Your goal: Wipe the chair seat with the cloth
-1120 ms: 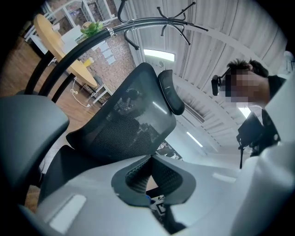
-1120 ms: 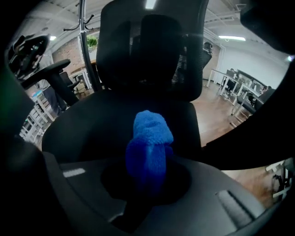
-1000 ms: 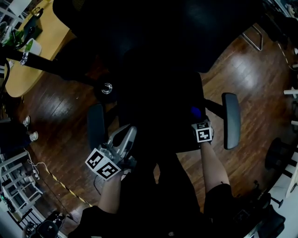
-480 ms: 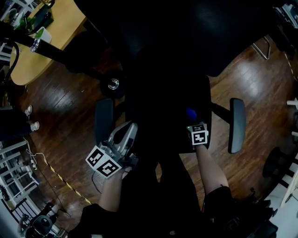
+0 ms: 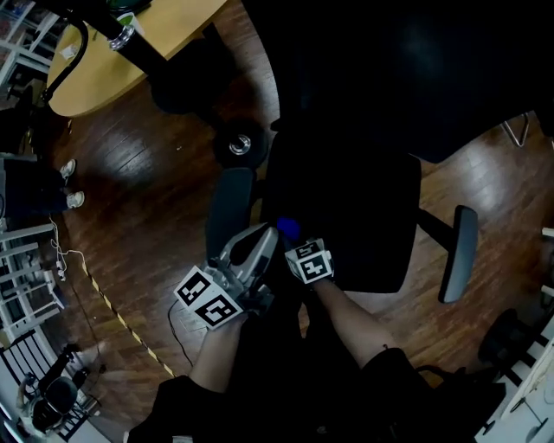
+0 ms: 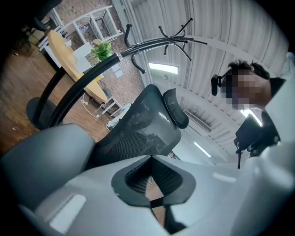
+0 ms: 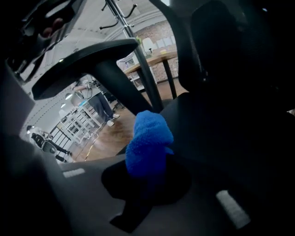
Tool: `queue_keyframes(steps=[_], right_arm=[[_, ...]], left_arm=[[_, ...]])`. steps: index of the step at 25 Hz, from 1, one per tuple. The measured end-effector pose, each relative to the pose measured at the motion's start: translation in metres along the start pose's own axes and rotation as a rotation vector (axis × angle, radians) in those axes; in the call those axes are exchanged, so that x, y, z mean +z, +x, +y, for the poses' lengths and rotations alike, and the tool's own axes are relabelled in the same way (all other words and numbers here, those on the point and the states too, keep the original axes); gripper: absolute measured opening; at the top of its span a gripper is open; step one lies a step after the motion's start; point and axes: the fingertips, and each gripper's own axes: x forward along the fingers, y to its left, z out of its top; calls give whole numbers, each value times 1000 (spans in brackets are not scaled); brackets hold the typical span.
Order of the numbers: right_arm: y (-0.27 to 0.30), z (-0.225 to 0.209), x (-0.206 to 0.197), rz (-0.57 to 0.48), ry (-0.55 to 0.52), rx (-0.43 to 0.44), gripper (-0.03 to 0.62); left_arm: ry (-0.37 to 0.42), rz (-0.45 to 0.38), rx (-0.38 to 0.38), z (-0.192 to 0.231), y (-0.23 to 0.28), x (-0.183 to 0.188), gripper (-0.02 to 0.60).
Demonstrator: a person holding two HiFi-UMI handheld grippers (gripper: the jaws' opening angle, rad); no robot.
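The black chair seat (image 5: 355,216) fills the middle of the head view, very dark, with a grey left armrest (image 5: 229,212) and a right armrest (image 5: 459,251). My right gripper (image 5: 294,238) is shut on a blue cloth (image 5: 288,229) and presses it onto the seat's front left corner, next to the left armrest. In the right gripper view the cloth (image 7: 147,143) bulges out from the right gripper (image 7: 147,168) against the dark seat (image 7: 216,133). My left gripper (image 5: 264,238) hovers by the left armrest, shut and holding nothing. It points up at the mesh backrest (image 6: 138,124).
A coat stand's round base (image 5: 238,144) sits on the wooden floor just behind the left armrest, its pole (image 5: 130,39) leaning left. A wooden table (image 5: 156,26) stands at the back left. Someone's shoes (image 5: 69,183) and striped floor tape (image 5: 112,311) lie further left.
My right gripper has swept the blue cloth across the seat from its right side to the front left corner. My left gripper stays beside the left armrest.
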Motion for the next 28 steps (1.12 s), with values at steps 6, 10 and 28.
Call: queue_keyframes(steps=[6,10,28], right_arm=[[12,2,-21,21,-59,-7,38],[-2,-13,-30,7,-20,-29,38],[-191,-207,-125,-21,139,-457,38]], left_arm=[[9,-10,14,4,-11,-1,-8],[18,5,5,2,-5,-8,-8],[45,134,-91,-28,65,-42,-8]])
